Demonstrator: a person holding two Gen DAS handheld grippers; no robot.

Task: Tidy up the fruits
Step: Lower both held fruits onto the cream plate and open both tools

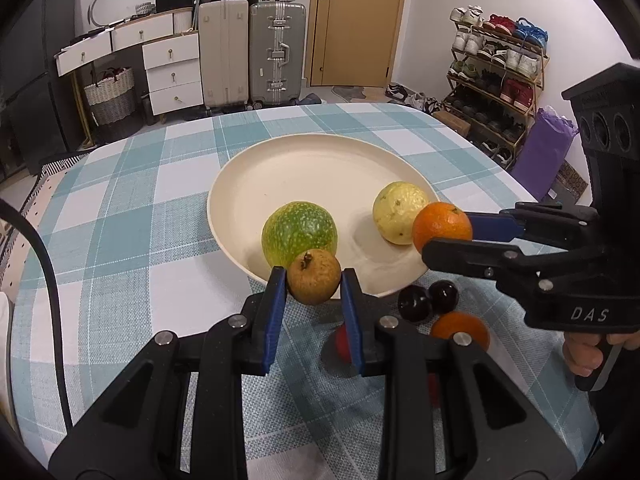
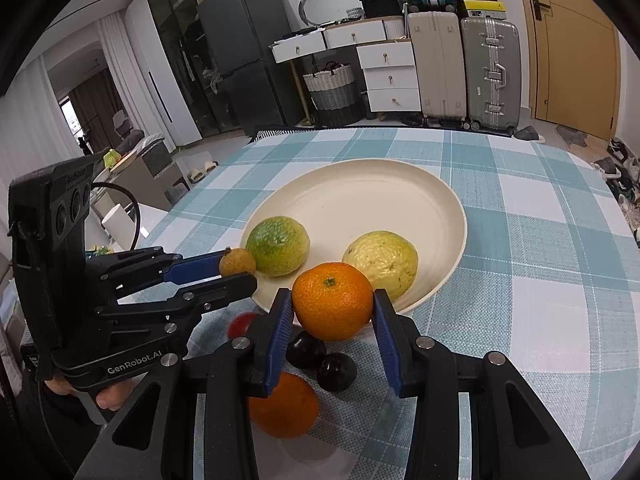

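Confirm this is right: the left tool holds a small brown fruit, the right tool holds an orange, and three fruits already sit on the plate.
One thing is wrong: only two fruits sit on the plate, the green one and the yellow one, as the right wrist view shows. The left tool does hold the brown fruit, and the right tool the orange.

Teal-and-white plaid tablecloth (image 1: pixel 120 220), cream plate (image 1: pixel 312 160), mottled green fruit (image 1: pixel 299 232), orange tangerine (image 2: pixel 332 300)

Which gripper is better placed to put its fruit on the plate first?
Probably the right gripper: its orange already hangs above the plate's near rim, beside the yellow fruit. The left gripper holds its small brown fruit just short of the rim.
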